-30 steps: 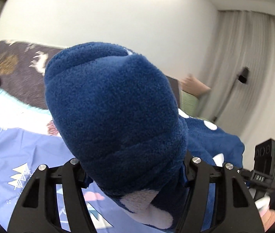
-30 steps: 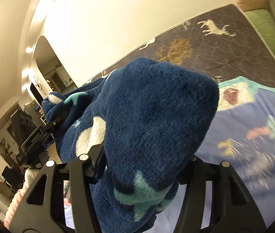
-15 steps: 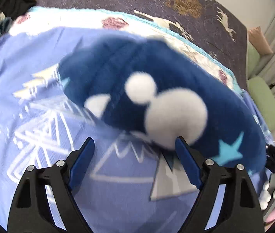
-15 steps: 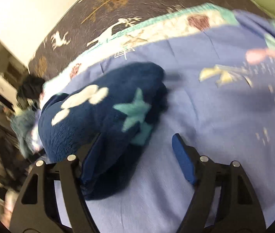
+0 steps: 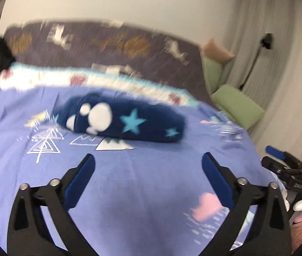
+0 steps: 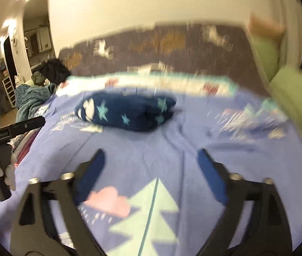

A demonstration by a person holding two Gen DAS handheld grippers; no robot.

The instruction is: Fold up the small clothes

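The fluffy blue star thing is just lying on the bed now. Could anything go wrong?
Maybe. The navy fleece garment lies as a puffy bundle on the blue sheet, so it might flop open. Both the left gripper and the right gripper have just opened, with nothing between their fingers, so nothing holds the fold. Other clothes are heaped at the bed's edge and could get mixed in.

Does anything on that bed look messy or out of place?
Nothing much stands out. The navy star-print garment lies as a neat folded bundle on the blue bedsheet. Only the dark clothes heap at the bed's far left edge looks untidy.
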